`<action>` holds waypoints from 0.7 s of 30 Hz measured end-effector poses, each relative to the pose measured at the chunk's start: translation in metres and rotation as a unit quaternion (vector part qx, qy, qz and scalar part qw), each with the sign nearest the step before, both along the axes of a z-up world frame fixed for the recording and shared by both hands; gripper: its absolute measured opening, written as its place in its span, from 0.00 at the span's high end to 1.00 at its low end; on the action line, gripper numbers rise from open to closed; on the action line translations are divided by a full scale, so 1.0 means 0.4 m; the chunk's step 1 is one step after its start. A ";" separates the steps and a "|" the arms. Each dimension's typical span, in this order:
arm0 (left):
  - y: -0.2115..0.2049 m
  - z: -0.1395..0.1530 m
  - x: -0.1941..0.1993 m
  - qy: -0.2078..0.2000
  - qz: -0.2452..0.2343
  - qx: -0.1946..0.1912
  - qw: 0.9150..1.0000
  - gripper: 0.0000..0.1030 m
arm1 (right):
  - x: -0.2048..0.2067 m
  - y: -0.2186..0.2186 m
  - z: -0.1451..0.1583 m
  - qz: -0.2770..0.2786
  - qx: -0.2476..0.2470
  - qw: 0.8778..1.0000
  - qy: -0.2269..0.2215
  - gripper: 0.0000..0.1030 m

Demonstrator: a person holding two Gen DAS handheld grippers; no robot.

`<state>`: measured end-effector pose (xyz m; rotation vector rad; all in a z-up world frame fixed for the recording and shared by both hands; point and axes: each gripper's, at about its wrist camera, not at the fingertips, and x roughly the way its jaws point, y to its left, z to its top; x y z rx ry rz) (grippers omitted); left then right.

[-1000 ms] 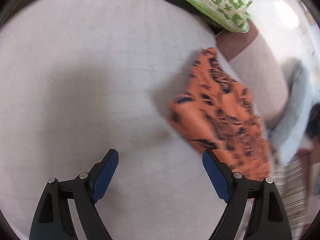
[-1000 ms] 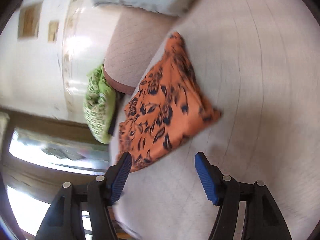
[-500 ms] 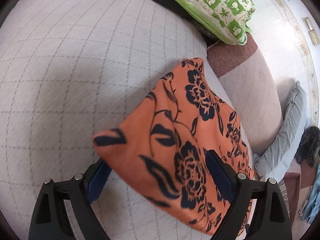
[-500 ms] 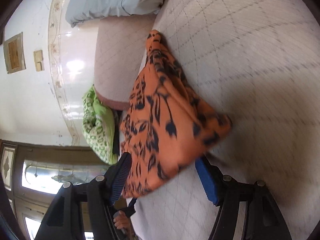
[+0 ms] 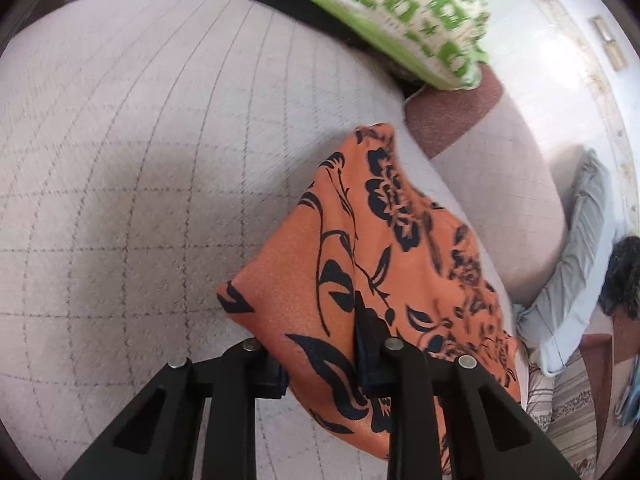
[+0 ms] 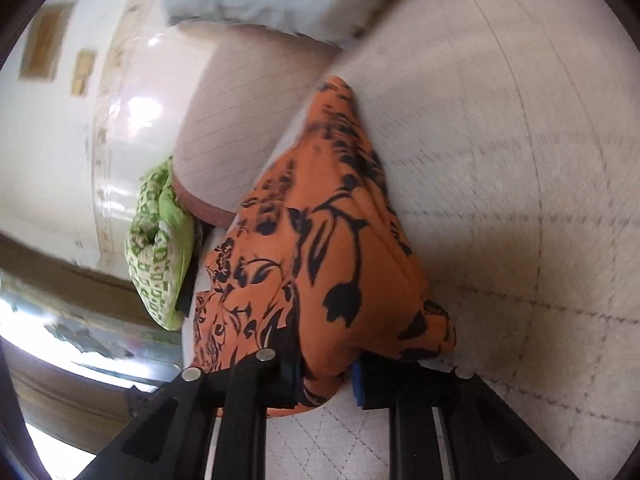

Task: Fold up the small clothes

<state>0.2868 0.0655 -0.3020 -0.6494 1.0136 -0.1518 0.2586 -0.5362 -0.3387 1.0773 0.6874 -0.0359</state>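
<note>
An orange garment with a black flower print (image 5: pixel 372 248) lies on the pale quilted bed (image 5: pixel 140 160), near its right edge. My left gripper (image 5: pixel 320 364) is shut on the garment's near corner. In the right wrist view the same garment (image 6: pixel 332 248) fills the middle. My right gripper (image 6: pixel 326 368) is shut on another near corner of it. The cloth hides most of the blue pads.
A green and white patterned pillow (image 5: pixel 400 16) lies at the bed's head over a black cloth (image 5: pixel 304 8). A grey pillow (image 5: pixel 576 272) and a dark item (image 5: pixel 624 276) sit beside the pink upholstered bed frame (image 5: pixel 504 184). White tiled wall (image 6: pixel 60 160) is beyond.
Both grippers moved in from open and apart onto the orange garment and have closed on its near corners. The cloth now bunches between the jaws.
</note>
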 end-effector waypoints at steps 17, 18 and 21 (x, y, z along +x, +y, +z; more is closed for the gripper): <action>0.090 0.007 -0.138 0.028 -0.024 0.004 0.999 0.80 | -0.305 -0.049 0.132 -0.006 -0.081 0.997 -0.001 0.99; 0.099 0.008 -0.142 0.026 -0.021 0.000 0.999 0.80 | -0.310 -0.056 0.129 -0.008 -0.071 0.997 0.003 0.96; 0.083 0.048 -0.166 -0.004 -0.032 0.045 0.998 0.79 | -0.292 -0.064 0.110 0.000 -0.035 0.999 0.011 0.96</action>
